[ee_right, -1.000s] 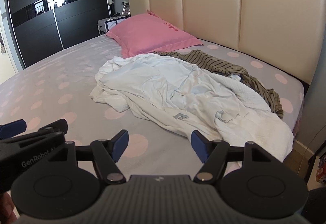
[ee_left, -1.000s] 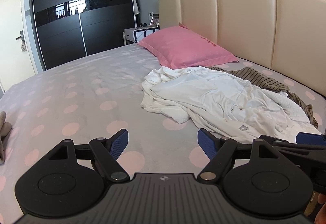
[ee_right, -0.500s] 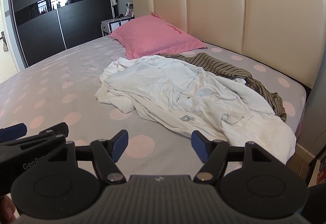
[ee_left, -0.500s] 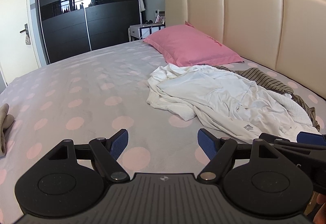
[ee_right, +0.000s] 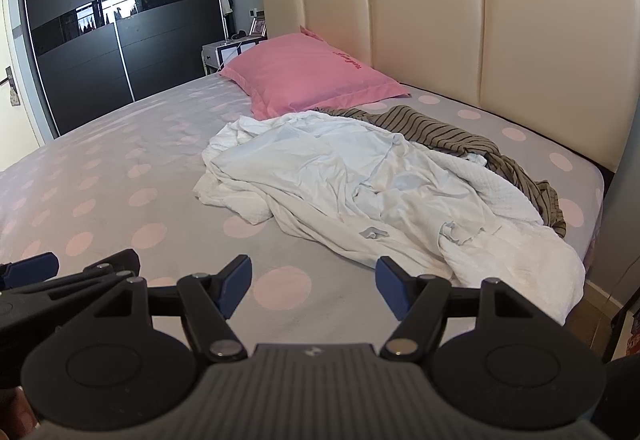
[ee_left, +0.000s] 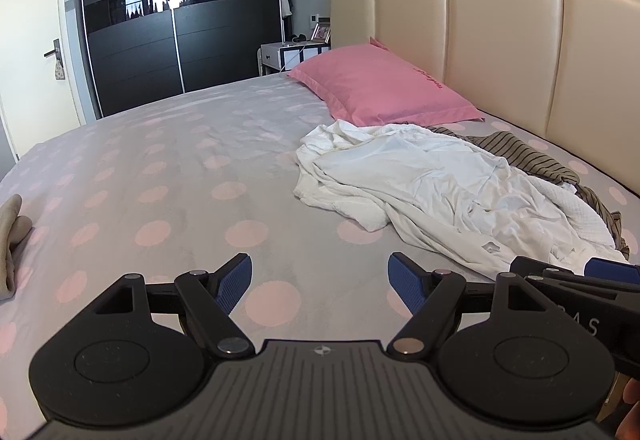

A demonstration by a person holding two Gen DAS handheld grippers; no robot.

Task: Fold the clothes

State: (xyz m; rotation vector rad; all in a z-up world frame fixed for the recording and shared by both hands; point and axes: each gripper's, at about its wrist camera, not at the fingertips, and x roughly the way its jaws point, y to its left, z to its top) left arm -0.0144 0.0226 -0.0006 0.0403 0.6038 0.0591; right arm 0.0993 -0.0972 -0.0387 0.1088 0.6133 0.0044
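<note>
On the bed [ee_left: 168, 176], white clothes [ee_right: 340, 184] lie heaped (both grippers [ee_left: 320, 280] [ee_right: 312, 280] spread, empty).

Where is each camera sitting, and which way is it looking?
Left wrist: sits on the left gripper, open, looking across the spotted bed toward the headboard; the right gripper pokes in at the right edge.
Right wrist: sits on the right gripper, open, facing the same way; part of the left gripper shows at the left edge.
Both see: the white clothes, striped garment, pink pillow and dark wardrobe.
</note>
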